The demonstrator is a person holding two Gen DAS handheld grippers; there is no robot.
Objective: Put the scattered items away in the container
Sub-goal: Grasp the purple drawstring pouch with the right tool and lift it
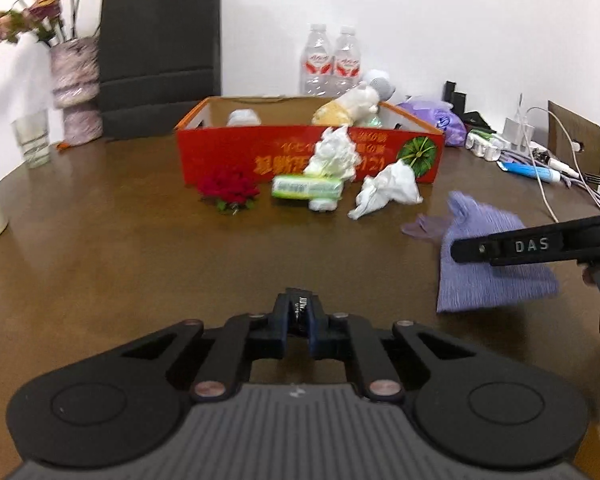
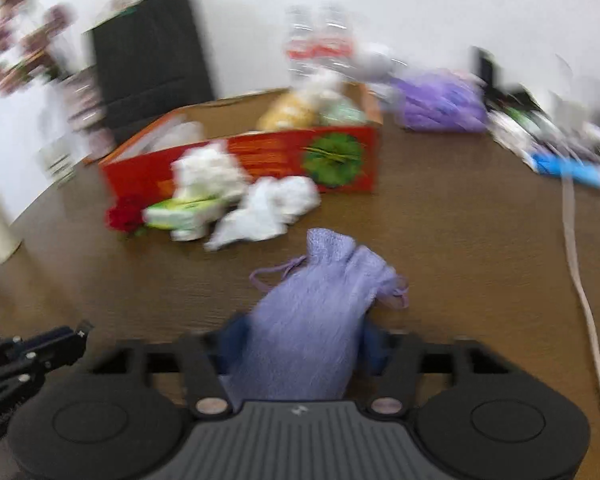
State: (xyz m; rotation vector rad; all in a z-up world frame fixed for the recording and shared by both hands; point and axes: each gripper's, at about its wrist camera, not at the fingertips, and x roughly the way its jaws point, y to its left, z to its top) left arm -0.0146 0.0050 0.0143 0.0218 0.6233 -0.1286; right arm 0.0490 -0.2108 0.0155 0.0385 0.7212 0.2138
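Note:
A red cardboard box (image 1: 220,152) (image 2: 352,148) stands at the table's far middle with a plush toy (image 1: 348,110) and other items inside. In front of it lie a red rose (image 1: 228,190), a green tissue pack (image 1: 306,188) with crumpled white tissue on it (image 1: 334,154), and a crumpled white bag (image 1: 388,192). My right gripper (image 2: 300,344) is shut on a lilac drawstring pouch (image 2: 320,312) (image 1: 492,280), held over the table's near right. My left gripper (image 1: 300,320) is shut and empty, low over the table's near middle.
A black paper bag (image 1: 160,56), a vase of dried flowers (image 1: 76,88) and a glass (image 1: 32,140) stand at the back left. Two water bottles (image 1: 332,60) are behind the box. A purple plastic bag (image 1: 440,120), chargers and cables (image 1: 540,152) clutter the right.

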